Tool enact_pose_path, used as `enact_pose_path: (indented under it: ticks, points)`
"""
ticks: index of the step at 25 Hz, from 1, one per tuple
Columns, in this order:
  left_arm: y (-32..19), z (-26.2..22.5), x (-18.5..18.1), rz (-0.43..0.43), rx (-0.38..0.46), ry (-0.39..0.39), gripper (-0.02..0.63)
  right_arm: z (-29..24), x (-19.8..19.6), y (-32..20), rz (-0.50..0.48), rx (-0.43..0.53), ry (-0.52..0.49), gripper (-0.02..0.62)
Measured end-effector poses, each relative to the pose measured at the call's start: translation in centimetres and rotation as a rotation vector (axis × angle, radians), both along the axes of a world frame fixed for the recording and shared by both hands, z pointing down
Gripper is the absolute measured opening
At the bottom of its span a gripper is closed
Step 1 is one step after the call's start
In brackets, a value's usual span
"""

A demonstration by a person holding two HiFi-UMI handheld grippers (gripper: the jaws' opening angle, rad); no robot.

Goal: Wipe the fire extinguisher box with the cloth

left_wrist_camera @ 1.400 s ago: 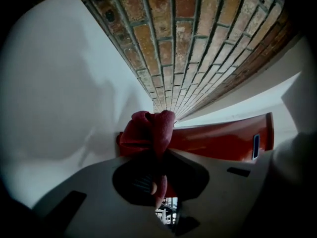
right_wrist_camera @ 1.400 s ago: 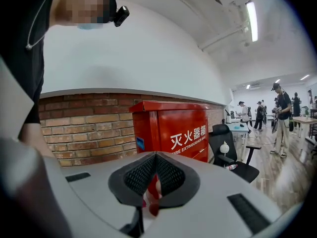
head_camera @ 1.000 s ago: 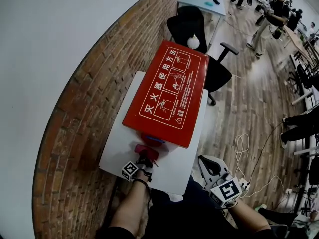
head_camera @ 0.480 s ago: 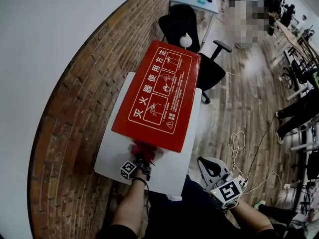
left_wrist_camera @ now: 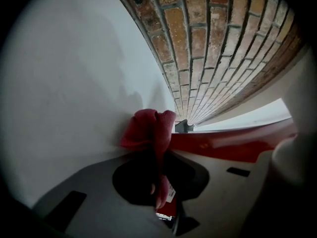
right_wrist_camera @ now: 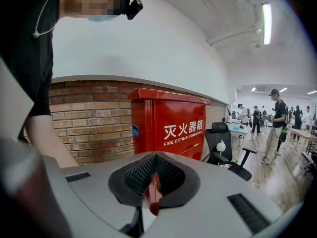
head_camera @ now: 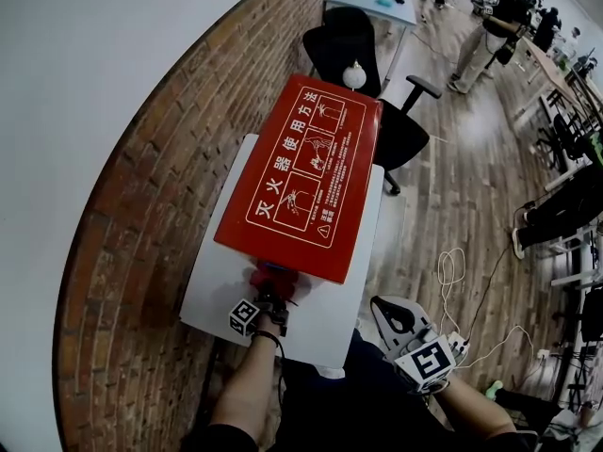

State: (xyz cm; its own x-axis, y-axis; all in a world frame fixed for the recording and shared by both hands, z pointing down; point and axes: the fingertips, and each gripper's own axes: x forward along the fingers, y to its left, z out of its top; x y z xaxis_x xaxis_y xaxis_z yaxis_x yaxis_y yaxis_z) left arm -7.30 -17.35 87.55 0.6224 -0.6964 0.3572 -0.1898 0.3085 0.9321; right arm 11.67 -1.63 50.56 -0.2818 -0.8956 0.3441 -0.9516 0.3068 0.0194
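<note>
The red fire extinguisher box (head_camera: 306, 177) stands on a white base (head_camera: 325, 323) against the brick wall; its top carries white printed instructions. In the right gripper view the box (right_wrist_camera: 171, 125) shows its front with white lettering. My left gripper (head_camera: 270, 295) is shut on a dark red cloth (head_camera: 267, 278), held against the box's near lower edge. In the left gripper view the cloth (left_wrist_camera: 148, 133) bunches between the jaws, with the red box edge (left_wrist_camera: 233, 143) just beyond. My right gripper (head_camera: 396, 316) hangs low at the right, away from the box, jaws shut with nothing between them.
A brick wall (head_camera: 151, 205) runs along the left of the box. A black office chair (head_camera: 367, 64) stands behind it, with a desk (head_camera: 377, 3) farther back. Cables (head_camera: 462, 281) lie on the wooden floor at the right. People (head_camera: 490, 26) stand in the background.
The left gripper and cloth have shifted slightly along the box's near lower edge. The right gripper has stayed where it was.
</note>
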Motion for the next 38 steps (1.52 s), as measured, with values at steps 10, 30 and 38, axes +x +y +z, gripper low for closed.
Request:
enact_pose_path:
  ticks: [10,30,38]
  points:
    - [-0.2,-2.4,-0.2,-0.047,0.008,0.064,0.055,-0.4,-1.3,-0.2,-0.017,0.019,-0.011,0.02]
    - [0.0,-7.3,-0.2,-0.116,0.034,0.177,0.055,0.1,-2.4,0.0,-0.034,0.015,-0.037,0.02]
    - [-0.1,-9.6,-0.3,-0.111,0.058,0.209,0.055,-0.1,-3.2,0.0,-0.04,0.016,-0.044,0.02]
